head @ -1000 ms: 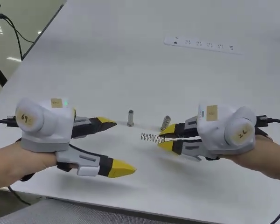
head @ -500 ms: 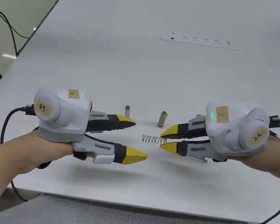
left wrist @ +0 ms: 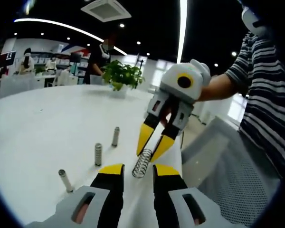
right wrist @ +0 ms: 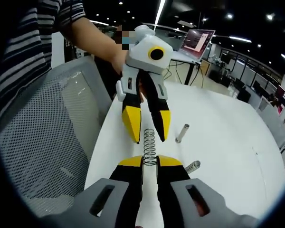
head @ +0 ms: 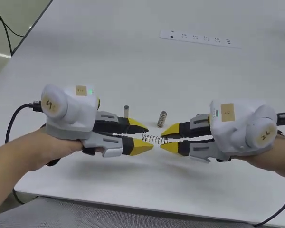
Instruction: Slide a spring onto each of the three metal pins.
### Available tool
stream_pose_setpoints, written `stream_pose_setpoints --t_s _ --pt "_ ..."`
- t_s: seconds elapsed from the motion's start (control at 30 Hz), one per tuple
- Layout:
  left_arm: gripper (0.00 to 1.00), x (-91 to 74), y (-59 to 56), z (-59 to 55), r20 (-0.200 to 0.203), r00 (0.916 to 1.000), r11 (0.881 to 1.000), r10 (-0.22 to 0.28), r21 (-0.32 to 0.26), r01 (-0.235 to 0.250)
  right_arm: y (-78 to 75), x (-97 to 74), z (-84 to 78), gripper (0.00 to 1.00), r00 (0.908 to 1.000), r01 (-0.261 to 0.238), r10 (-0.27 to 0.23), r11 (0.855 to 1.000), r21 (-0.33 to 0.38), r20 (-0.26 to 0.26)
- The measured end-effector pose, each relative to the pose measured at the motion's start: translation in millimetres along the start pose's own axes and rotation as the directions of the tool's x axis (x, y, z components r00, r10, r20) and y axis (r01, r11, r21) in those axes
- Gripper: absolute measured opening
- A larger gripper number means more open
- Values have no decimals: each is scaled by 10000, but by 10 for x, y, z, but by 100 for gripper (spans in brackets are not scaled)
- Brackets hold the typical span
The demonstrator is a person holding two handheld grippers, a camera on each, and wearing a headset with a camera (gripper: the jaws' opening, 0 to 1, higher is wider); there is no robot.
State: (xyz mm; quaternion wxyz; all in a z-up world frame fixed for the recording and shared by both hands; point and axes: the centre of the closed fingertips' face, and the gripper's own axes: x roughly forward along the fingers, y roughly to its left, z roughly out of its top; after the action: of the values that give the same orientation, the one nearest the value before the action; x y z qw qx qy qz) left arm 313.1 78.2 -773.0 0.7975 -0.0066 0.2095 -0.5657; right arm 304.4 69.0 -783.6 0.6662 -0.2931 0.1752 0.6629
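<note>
On the left of the head view, the left gripper (head: 147, 137) is held just above the white table (head: 109, 57), its yellow-tipped jaws a little apart. The free end of a loose spring (head: 154, 138) lies between the tips. Its own view shows a gap on each side of the coil, and I cannot tell whether either jaw touches it. Behind those jaws a bare pin (head: 126, 110) stands upright on the table. Further right stands a pin wearing a spring (head: 162, 118). The loose spring hangs level in the air between the two grippers, clear of the table and in front of both pins. Its other end is pinched in the right gripper (head: 163, 139), whose jaws are pressed together on it. In the left gripper view a third pin (left wrist: 116, 136) stands beyond the other two. A power strip (head: 199, 39) lies at the far side of the table.
</note>
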Motion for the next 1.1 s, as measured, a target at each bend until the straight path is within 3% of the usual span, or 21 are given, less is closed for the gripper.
stream_pose_setpoints --t_s 0.47,0.83,1.1 --pt "5 25 -64 40 18 9997 9988 -256 418 255 9 -36 71 7 9998 37 -36 10000 -46 173" --pt "3 16 -152 35 -206 9965 9951 -812 544 822 75 -47 67 8 9994 -222 206 9981 582 267" --pt "3 8 -171 54 -261 9944 9935 -1029 467 1040 47 -96 -17 11 9999 -6 -8 9952 982 143"
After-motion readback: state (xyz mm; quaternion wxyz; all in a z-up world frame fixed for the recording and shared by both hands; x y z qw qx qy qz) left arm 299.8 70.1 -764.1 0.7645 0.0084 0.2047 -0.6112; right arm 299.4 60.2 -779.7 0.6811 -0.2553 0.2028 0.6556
